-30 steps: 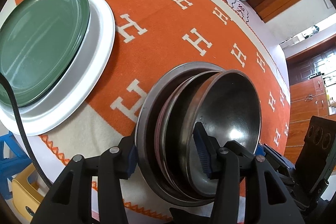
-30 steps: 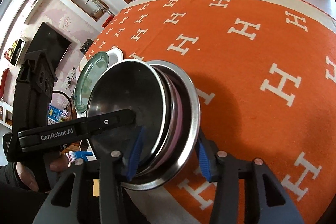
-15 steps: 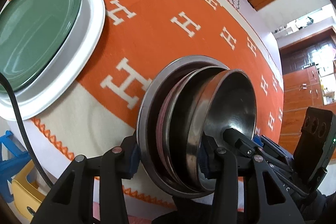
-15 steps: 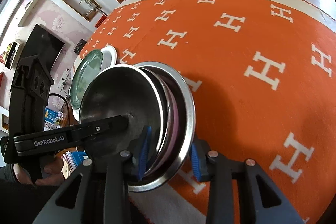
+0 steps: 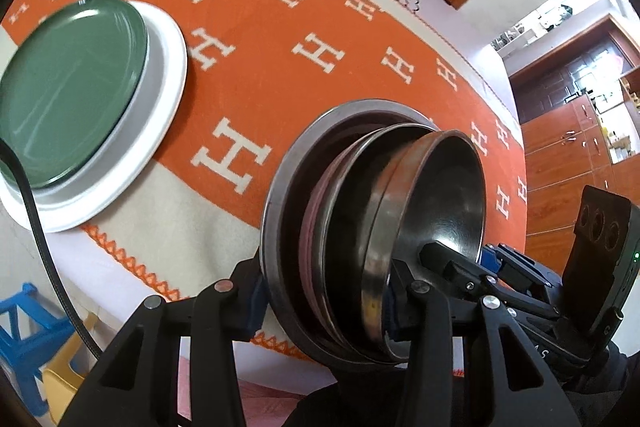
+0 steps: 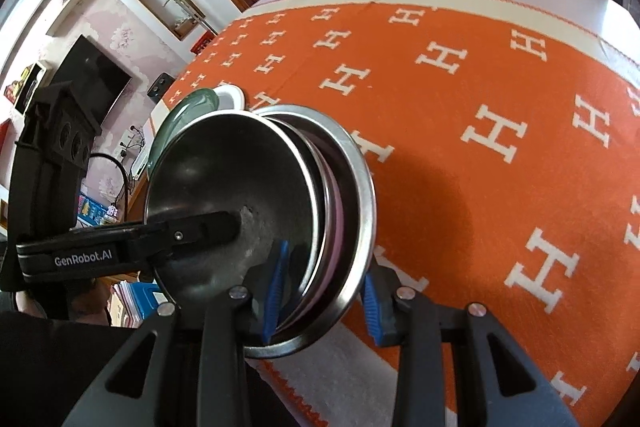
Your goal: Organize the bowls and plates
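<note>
Nested bowls (image 5: 400, 227) tilted, pinched between both hand-held grippers, lower rims hidden

Round metal bowls, nested: we count three (image 5: 436, 203), with a pink one (image 5: 310, 215) between.
Flat plates: we count two, dark green (image 5: 68, 87) on white (image 5: 160, 99).

**Black tools, blue pads, silver screws**

The left tool (image 5: 324, 291) has matte black angular fingers with round silver screw heads and dark blue pads; a black cable (image 5: 28, 211) curves at nine o'clock. The right tool (image 6: 320, 287) matches, its ribbed pads (image 6: 274, 291) bright blue. White "GenRobot.AI" lettering marks the left tool's black finger.
</note>
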Available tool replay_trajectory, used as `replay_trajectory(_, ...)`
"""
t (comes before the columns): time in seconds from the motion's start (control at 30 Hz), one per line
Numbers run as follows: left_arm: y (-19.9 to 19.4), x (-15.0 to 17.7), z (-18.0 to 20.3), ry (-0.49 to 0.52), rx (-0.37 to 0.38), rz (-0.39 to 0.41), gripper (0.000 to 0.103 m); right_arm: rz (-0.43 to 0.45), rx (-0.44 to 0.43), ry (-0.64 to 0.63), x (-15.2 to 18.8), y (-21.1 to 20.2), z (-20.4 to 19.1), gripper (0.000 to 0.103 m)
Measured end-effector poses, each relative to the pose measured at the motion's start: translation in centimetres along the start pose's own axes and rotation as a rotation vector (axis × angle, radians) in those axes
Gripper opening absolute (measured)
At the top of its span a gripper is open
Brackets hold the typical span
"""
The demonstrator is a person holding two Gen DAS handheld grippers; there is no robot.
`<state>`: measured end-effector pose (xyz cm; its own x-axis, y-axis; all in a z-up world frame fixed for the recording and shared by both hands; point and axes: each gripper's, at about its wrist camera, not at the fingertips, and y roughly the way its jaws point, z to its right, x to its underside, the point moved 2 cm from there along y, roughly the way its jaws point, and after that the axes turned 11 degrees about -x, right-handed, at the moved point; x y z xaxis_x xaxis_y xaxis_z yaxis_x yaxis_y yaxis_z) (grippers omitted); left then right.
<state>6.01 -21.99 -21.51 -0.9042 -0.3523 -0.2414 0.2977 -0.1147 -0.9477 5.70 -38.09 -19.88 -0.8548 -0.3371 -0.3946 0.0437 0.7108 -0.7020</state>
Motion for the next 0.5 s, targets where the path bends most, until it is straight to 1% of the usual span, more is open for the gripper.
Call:
replay_trajectory(0.17, -1.1, 0.4, -0.4, 0.0, -0.002, 0.026, 0.043, 0.006, 0.005, -0.041, -0.1, -0.1, -1.2, 0.034)
replay_trajectory(0.33, -2.6, 0.3, -0.9, 0.031, -0.01, 0.068, 0.043, 0.014, 0.025, -0.086, -0.3, 0.0, -2.8, 0.034)
replay_trajectory(0.5, -3.7, -0.4, -2.2, 0.066, -0.014, 0.083, 0.044, 0.025, 0.03, -0.093, -0.7, 0.6, -4.4, 0.034)
